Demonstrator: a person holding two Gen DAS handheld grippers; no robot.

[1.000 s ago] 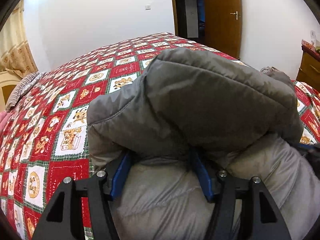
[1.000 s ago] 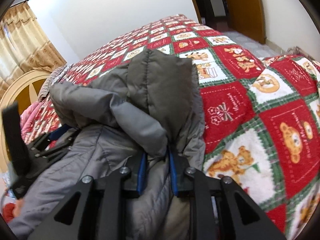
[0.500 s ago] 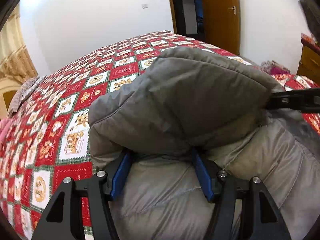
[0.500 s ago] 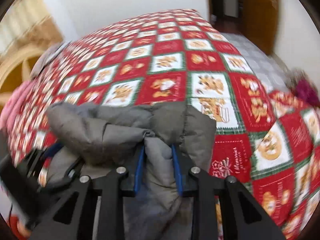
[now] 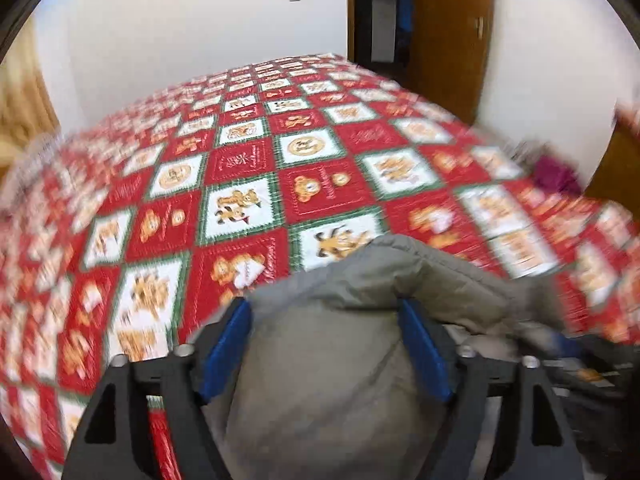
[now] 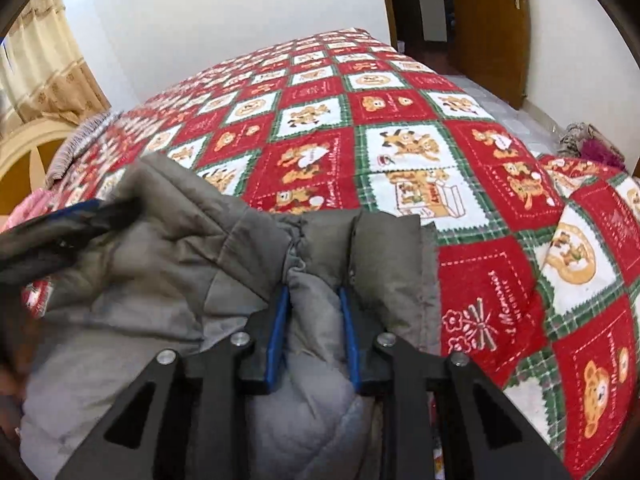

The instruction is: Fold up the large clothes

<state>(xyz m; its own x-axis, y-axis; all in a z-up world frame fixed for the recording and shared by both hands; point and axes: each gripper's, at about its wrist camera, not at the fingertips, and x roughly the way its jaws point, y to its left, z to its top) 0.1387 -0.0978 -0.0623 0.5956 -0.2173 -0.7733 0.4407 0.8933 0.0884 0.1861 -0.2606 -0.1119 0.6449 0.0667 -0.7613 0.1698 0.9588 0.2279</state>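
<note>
A grey padded jacket point(image 5: 328, 380) lies bunched at the near edge of the bed, on a red, white and green teddy-bear quilt point(image 5: 320, 184). My left gripper point(image 5: 322, 304) has a thick fold of the jacket between its blue pads; its jaws are opening, and the fabric still bulges against both pads. In the right wrist view my right gripper point(image 6: 313, 289) is shut on a narrow ridge of the jacket point(image 6: 160, 248) near its quilted edge. The left gripper point(image 6: 72, 232) shows there, blurred, at the jacket's left side.
The quilt point(image 6: 400, 120) covers the whole bed beyond the jacket. A wooden door point(image 6: 488, 20) stands at the back right and a curtain point(image 6: 44, 72) and curved headboard point(image 6: 28, 156) at the left. A pile of clothes point(image 6: 588, 144) lies on the floor to the right.
The jacket's raised fold has come down low at the near edge, uncovering much more quilt. The left jaws stand wider apart. The left view is now blurred by motion.
</note>
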